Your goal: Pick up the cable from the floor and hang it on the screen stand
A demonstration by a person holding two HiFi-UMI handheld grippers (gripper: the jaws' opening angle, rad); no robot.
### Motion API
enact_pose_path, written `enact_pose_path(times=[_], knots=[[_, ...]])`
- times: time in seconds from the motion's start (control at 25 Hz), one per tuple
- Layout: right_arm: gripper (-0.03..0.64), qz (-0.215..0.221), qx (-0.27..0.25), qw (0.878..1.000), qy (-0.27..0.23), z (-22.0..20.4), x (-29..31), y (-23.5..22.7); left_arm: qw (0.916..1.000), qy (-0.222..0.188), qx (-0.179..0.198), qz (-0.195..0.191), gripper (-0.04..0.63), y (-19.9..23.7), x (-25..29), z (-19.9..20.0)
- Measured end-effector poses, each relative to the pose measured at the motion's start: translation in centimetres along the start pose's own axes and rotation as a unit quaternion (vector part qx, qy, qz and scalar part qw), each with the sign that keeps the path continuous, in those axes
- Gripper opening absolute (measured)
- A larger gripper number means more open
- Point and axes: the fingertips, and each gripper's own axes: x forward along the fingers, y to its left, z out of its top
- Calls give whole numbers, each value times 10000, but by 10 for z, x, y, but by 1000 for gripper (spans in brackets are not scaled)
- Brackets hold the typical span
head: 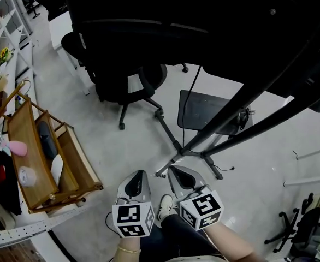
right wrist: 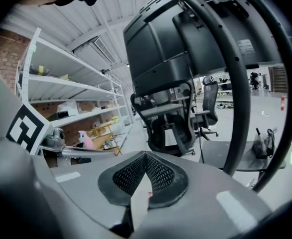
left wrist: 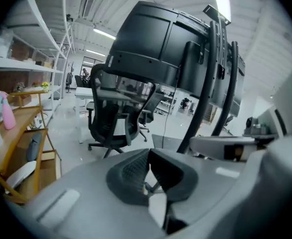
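Note:
The screen stand [head: 242,111] is black, with slanted poles running down to a base [head: 188,153] on the pale floor. A big dark screen [head: 193,15] fills the top of the head view. From the screen a thin black cable [head: 194,97] hangs to the floor beside the base. A dark bundle, perhaps coiled cable [head: 243,115], lies on a dark floor plate [head: 203,111]. My left gripper [head: 140,174] and right gripper [head: 174,171] are side by side just short of the base, both shut and holding nothing. The stand poles [right wrist: 235,83] rise close ahead of the right gripper [right wrist: 146,156].
A black office chair [head: 128,83] stands left of the stand, straight ahead of the left gripper [left wrist: 149,153]. A wooden trolley [head: 42,152] with a pink bottle [head: 17,148] and white shelving [head: 7,31] lines the left side. Another chair base [head: 299,228] is at lower right.

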Motion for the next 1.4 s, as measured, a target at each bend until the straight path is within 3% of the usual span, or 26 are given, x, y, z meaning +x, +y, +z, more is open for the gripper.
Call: enact_pose_path(times=[0.24, 0.4, 0.48, 0.56, 0.76, 0.92, 1.08, 1.2, 1.4], knots=[[-2, -589, 100, 9979, 253, -49, 13, -77, 9974, 386, 333, -504, 6, -45, 77, -39], [-2, -988, -6, 9939, 491, -105, 41, -127, 9930, 663, 468, -856, 6, -54, 129, -86], [8, -1083, -12, 9925, 567, -141, 61, -152, 9903, 818, 499, -1004, 6, -51, 155, -117], [86, -1174, -42, 9914, 570, -179, 85, -178, 9885, 926, 500, -1090, 6, -43, 182, -150], [86, -1716, -289, 9830, 589, -273, 139, -241, 9843, 1204, 553, -1164, 6, -15, 249, -236], [100, -2064, -584, 9750, 576, -319, 176, -282, 9817, 1343, 487, -1259, 8, -3, 291, -282], [91, -2355, -975, 9654, 559, -339, 194, -307, 9783, 1445, 512, -1395, 6, -2, 315, -305], [17, -2368, -1330, 9601, 666, -339, 196, -308, 9758, 1520, 552, -1472, 6, -6, 317, -308], [14, -2268, -1167, 9651, 593, -309, 160, -282, 9707, 1662, 501, -1661, 7, -25, 288, -277]])
